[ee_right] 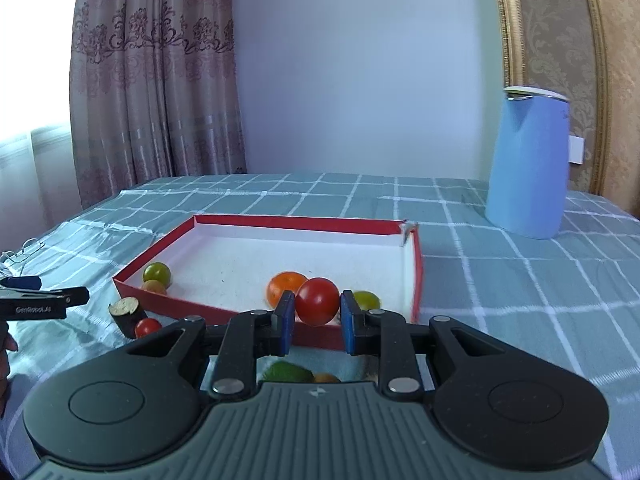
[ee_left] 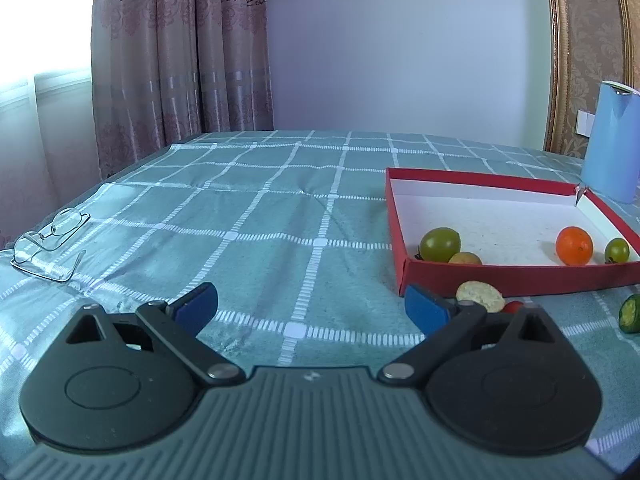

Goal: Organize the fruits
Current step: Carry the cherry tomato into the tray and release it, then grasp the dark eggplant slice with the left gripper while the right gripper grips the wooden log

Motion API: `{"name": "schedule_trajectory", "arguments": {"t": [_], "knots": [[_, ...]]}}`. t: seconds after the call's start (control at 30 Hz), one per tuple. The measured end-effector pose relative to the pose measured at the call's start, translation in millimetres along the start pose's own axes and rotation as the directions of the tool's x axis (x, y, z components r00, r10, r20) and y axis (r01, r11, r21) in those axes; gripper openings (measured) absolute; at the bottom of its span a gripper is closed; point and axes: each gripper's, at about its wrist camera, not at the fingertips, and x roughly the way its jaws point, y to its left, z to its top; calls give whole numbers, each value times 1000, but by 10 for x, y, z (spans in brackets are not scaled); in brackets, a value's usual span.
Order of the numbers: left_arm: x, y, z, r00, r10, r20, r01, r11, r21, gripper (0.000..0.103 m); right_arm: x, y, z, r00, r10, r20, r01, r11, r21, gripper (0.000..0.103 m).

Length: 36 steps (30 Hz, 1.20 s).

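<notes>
- Right claw (ee_right: 317, 317) pinches a red tomato (ee_right: 317, 301) above the box (ee_right: 417, 276) near wall.
- Left claw (ee_left: 311, 309) is spread, left of the box.
- Next: judged, release the tomato inside the box.

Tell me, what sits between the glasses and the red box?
Only bare checked cloth between the glasses and the red box, seen in the left wrist view.

A home bedroom: patterned curtains (ee_left: 176, 48) beside a bright window, a bed under a green checked cover (ee_left: 256, 216), a gilt-framed headboard (ee_right: 560, 60), and spectacles (ee_left: 50, 240) lying on the cover.
</notes>
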Motion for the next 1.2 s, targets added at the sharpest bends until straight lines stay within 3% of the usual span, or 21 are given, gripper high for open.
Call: {"name": "schedule_trajectory", "arguments": {"t": [0.53, 0.87, 1.07, 1.2], "knots": [[-1, 6, 6, 1000, -15, -1, 15, 1000, -3, 100, 663, -71, 13, 995, -34, -92, 38, 998, 42, 24], [-19, -50, -1, 1000, -1, 4, 1, 999, 33, 100, 474, -225, 63, 1000, -14, -23, 16, 993, 114, 25], [-125, -237, 26, 997, -66, 40, 60, 991, 123, 100, 137, -370, -97, 1000, -7, 25, 3, 988, 156, 28], [-107, -402, 54, 994, -109, 24, 104, 983, 148, 98, 7, -476, -265, 1000, -16, 21, 12, 984, 177, 28]]}}
